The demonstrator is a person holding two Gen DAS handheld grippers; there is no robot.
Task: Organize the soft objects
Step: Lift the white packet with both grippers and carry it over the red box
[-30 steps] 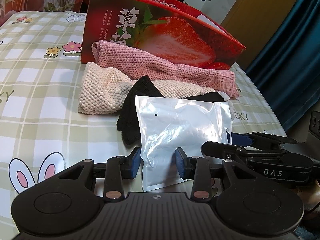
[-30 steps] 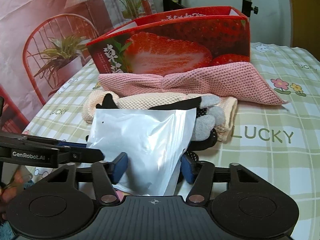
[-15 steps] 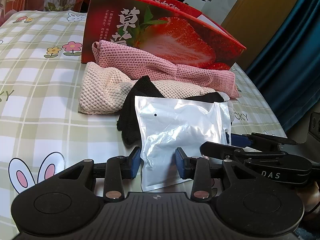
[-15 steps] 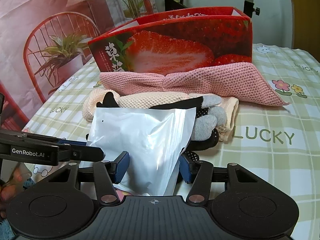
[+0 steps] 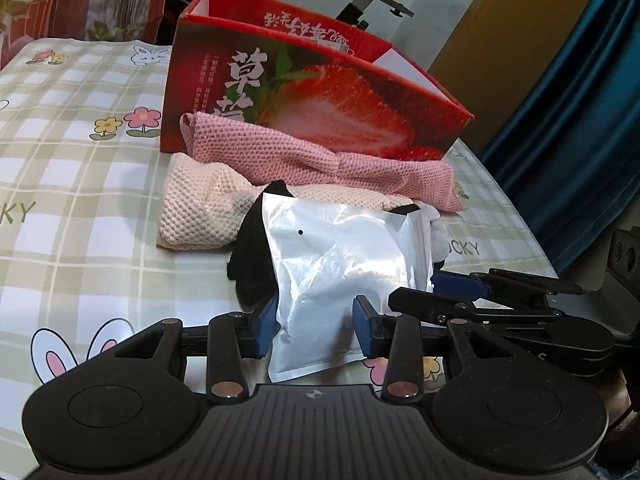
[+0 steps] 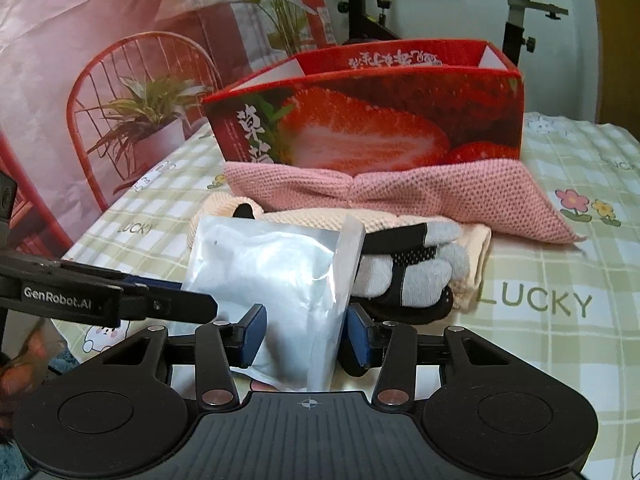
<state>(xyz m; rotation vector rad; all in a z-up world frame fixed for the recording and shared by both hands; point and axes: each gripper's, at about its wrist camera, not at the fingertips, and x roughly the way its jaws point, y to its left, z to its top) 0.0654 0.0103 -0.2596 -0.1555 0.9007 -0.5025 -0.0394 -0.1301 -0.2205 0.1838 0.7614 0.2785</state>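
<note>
Both your grippers grip one silver pouch (image 5: 344,276).
Left gripper (image 5: 316,326) clamps it, jaws opening; right gripper (image 6: 304,334) clamps it, jaws closing.

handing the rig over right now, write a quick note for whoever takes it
Left gripper: jaws opening slightly, white pouch between them.
Right gripper: jaws closing on the same pouch from its other side.
Things: pouch sits at the table's near edge, over the gloves. Behind lie the cream cloth and pink cloth, in front of the red box.
Done: nothing seen in the box yet.
Left: pouch, gloves, both cloths.
</note>
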